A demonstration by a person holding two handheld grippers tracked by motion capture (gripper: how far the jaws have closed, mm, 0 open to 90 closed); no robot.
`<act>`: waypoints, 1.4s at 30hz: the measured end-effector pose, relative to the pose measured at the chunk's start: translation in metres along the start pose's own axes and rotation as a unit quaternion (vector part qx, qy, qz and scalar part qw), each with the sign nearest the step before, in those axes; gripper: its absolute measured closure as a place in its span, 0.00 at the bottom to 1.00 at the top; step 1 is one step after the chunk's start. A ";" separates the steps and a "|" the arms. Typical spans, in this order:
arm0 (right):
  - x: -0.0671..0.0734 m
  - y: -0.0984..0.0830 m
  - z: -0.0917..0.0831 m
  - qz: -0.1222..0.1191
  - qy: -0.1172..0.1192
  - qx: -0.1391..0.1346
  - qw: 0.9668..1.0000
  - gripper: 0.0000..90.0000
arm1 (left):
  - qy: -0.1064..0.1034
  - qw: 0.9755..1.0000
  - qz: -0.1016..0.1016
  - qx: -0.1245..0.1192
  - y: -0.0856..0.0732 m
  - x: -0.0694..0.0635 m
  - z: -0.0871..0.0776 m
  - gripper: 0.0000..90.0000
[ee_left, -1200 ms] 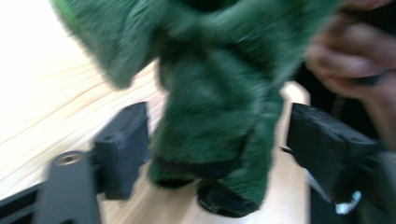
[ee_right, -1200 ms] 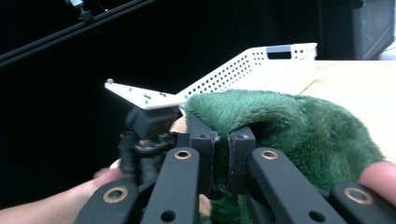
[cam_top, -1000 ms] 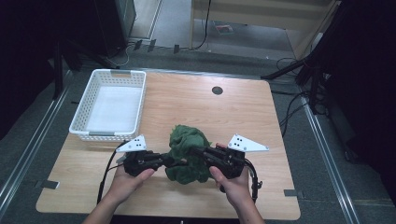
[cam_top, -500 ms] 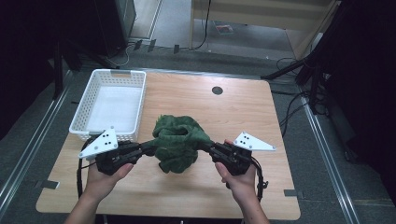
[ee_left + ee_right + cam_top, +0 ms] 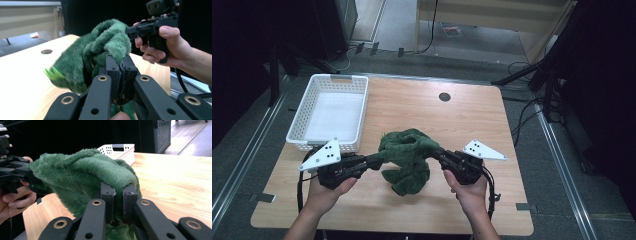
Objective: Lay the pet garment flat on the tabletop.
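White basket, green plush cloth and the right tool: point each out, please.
white basket (image 5: 302,134), high view, on its left rim.
green plush cloth (image 5: 409,150), high view, on its bunched middle.
right tool (image 5: 117,192), right gripper view, between its jaw tips.

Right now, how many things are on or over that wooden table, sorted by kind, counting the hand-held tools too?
Fuzzy green plush toy: 1
White plastic lattice basket: 1
Black hand-held grippers, jaws shut on the toy: 2, left gripper and right gripper
Total: 4
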State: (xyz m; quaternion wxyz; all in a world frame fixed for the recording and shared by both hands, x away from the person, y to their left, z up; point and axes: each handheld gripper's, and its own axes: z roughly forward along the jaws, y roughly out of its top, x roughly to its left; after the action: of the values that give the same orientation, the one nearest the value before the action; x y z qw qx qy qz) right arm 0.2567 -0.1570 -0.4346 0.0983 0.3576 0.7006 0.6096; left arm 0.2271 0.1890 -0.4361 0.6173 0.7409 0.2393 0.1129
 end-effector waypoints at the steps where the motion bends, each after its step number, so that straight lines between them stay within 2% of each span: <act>1: 0.002 0.001 -0.001 -0.012 0.000 0.003 1.000 0.94 | -0.005 1.000 -0.012 0.002 -0.004 0.006 -0.001 0.98; 2: 0.002 0.001 -0.001 -0.012 0.000 0.003 1.000 0.94 | -0.005 1.000 -0.012 0.002 -0.004 0.006 -0.001 0.98; 4: 0.007 0.002 -0.002 -0.034 0.001 0.010 0.999 0.94 | -0.014 1.000 -0.013 0.001 -0.004 0.007 -0.004 0.98; 6: 0.012 0.003 -0.004 -0.048 0.004 0.008 0.999 0.94 | -0.042 0.999 -0.003 -0.011 0.000 0.003 -0.009 0.98; 8: 0.017 0.006 -0.007 -0.053 0.021 0.004 0.998 0.94 | -0.093 0.995 -0.001 -0.038 0.005 0.000 -0.016 0.97; 10: 0.021 0.009 -0.010 -0.052 0.047 0.000 0.998 0.94 | -0.116 0.992 -0.003 -0.053 0.008 -0.001 -0.020 0.97; 11: 0.023 0.013 -0.012 -0.048 0.059 0.001 0.997 0.94 | -0.114 0.992 -0.007 -0.055 0.009 0.000 -0.020 0.97; 13: 0.022 0.015 -0.011 -0.047 0.057 0.001 0.997 0.94 | -0.089 0.995 -0.021 -0.050 0.009 0.005 -0.015 0.97; 15: 0.010 0.019 -0.002 -0.034 0.045 0.009 0.998 0.94 | -0.062 0.997 -0.031 -0.038 0.009 0.011 -0.005 0.97; 16: 0.002 0.020 0.005 -0.022 0.043 0.017 0.999 0.94 | -0.042 0.998 -0.037 -0.024 0.009 0.015 0.003 0.97; 17: 0.002 0.020 0.005 -0.022 0.043 0.017 0.999 0.94 | -0.016 0.999 -0.043 -0.007 0.008 0.020 0.012 0.97; 18: -0.007 0.019 0.012 -0.013 0.029 0.021 0.999 0.94 | 0.018 0.999 -0.046 0.014 0.004 0.026 0.024 0.96; 19: -0.029 0.012 0.028 0.007 -0.008 0.022 1.000 0.94 | 0.033 0.998 -0.050 0.026 0.000 0.030 0.033 0.97; 20: -0.029 0.012 0.028 0.007 -0.008 0.022 1.000 0.94 | 0.046 0.997 -0.058 0.034 -0.005 0.033 0.042 0.97; 21: -0.038 0.008 0.033 0.023 -0.020 0.022 0.999 0.95 | 0.057 0.996 -0.063 0.041 -0.009 0.035 0.049 0.97; 22: -0.048 -0.001 0.041 0.033 -0.042 0.021 0.998 0.95 | 0.062 0.995 -0.069 0.048 -0.013 0.036 0.055 0.96; 24: -0.051 -0.004 0.043 0.034 -0.048 0.021 0.998 0.95 | 0.073 0.993 -0.076 0.056 -0.021 0.038 0.064 0.96; 25: -0.052 -0.006 0.045 0.021 -0.057 0.031 0.998 0.95 | 0.076 0.992 -0.076 0.059 -0.024 0.038 0.067 0.96; 27: -0.051 -0.007 0.044 0.015 -0.058 0.033 0.998 0.94 | 0.066 0.993 -0.075 0.056 -0.029 0.040 0.068 0.96; 31: -0.045 -0.003 0.036 -0.016 -0.030 0.024 0.999 0.94 | 0.023 0.998 -0.050 0.017 -0.023 0.035 0.059 0.96; 32: -0.044 0.001 0.032 -0.023 -0.006 0.017 1.000 0.94 | 0.013 0.998 -0.053 0.004 -0.019 0.036 0.057 0.96; 33: -0.044 0.001 0.032 -0.023 -0.006 0.017 1.000 0.94 | 0.012 0.998 -0.058 -0.003 -0.017 0.037 0.058 0.96; 34: -0.045 0.003 0.032 -0.023 0.000 0.014 1.000 0.94 | 0.027 0.998 -0.059 0.002 -0.012 0.041 0.061 0.96; 35: -0.048 0.006 0.034 -0.025 -0.009 0.008 1.000 0.94 | 0.045 0.997 -0.066 0.014 -0.009 0.046 0.067 0.96; 36: -0.052 0.009 0.038 -0.018 -0.020 0.007 1.000 0.94 | 0.062 0.994 -0.079 0.030 -0.007 0.053 0.075 0.95; 37: -0.060 0.011 0.045 -0.003 -0.020 0.010 1.000 0.94 | 0.086 0.991 -0.093 0.045 -0.006 0.060 0.085 0.94; 38: -0.071 0.013 0.053 0.022 -0.024 0.018 0.999 0.93 | 0.114 0.986 -0.105 0.058 -0.007 0.068 0.095 0.90; 39: -0.083 0.013 0.062 0.045 -0.040 0.025 0.998 0.89 | 0.145 0.981 -0.113 0.065 -0.009 0.075 0.105 0.82; 40: -0.095 0.012 0.071 0.070 -0.063 0.032 0.995 0.80 | 0.170 0.976 -0.118 0.073 -0.012 0.080 0.112 0.68; 41: -0.106 0.010 0.078 0.080 -0.093 0.036 0.992 0.72 | 0.187 0.972 -0.124 0.075 -0.014 0.085 0.116 0.58; 42: -0.113 0.007 0.082 0.079 -0.121 0.037 0.989 0.66 | 0.199 0.969 -0.131 0.073 -0.015 0.089 0.117 0.49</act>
State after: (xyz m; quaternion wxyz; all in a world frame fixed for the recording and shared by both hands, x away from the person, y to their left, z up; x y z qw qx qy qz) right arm 0.3888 -0.1632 -0.4810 0.1207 0.4866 0.6748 0.5415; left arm 0.3544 0.1338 -0.4871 0.5112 0.7086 0.4598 0.1582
